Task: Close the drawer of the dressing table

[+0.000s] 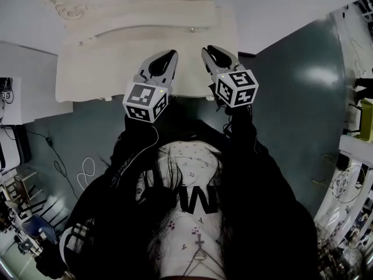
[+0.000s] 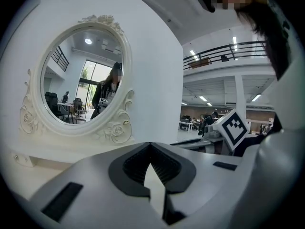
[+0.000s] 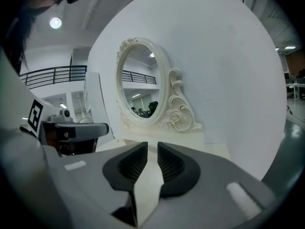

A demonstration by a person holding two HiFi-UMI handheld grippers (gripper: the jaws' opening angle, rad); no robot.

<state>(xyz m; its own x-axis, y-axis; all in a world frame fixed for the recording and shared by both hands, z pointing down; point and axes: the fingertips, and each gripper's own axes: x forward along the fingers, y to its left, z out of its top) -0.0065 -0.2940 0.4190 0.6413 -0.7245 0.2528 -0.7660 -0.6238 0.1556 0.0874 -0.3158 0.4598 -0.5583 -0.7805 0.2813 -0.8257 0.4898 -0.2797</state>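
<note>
Held up over the dressing table [image 1: 93,74], the left gripper [image 1: 172,53] or the right gripper [image 1: 206,51] could strike the carved mirror frame [image 2: 125,104] if pushed forward carelessly. The drawer sits under the surface's front edge, hidden from above. The left jaws meet at the tips, empty. The right jaws stand narrowly apart, empty. Both grippers point nearly level, side by side.

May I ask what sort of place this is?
Probably a large open-plan office hall: a railed mezzanine, ceiling strip lights and desks in the background, with a dressing table set against a white partition.
</note>
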